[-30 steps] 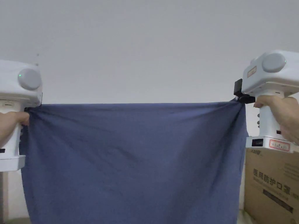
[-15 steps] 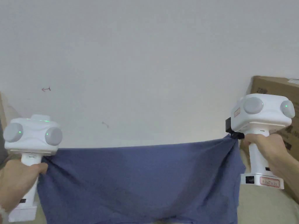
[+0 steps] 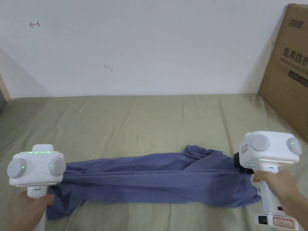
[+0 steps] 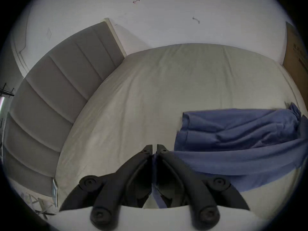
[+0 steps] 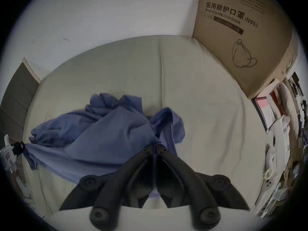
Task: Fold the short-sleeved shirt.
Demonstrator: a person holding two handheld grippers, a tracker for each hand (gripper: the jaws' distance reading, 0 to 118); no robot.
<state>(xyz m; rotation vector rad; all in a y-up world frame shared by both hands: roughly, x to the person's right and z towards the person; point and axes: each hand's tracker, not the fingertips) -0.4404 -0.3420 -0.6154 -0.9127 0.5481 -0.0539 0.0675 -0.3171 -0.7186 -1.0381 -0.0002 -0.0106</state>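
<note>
A blue short-sleeved shirt [image 3: 156, 180] lies stretched sideways across the near part of a bed [image 3: 144, 120] covered in a pale olive sheet, running almost from the near left edge toward the near right edge, with the far half of the bed bare up to the white wall [image 3: 150, 45]. The left tool [image 4: 154, 151] is clenched on one end of the shirt: in the left gripper view its black jaws meet with a strip of blue cloth pinched between them, and the fabric runs off to the right in a taut band while a looser, rumpled fold rests on the sheet beyond it. The right tool [image 5: 153, 148] is clenched on the other end: in the right gripper view its jaws are together with blue cloth caught between them, and the shirt bunches up in a heap just past the tips, one fold curling over to the right. In the head view a hand [image 3: 28, 210] grips the white handle of the left tool at the near left corner, and another hand [image 3: 276, 185] grips the right one near the near right edge. A large cardboard box [image 3: 288, 66] stands at the far right corner of the bed against the wall. A grey padded headboard [image 4: 55, 101] rises along the left edge.
</note>
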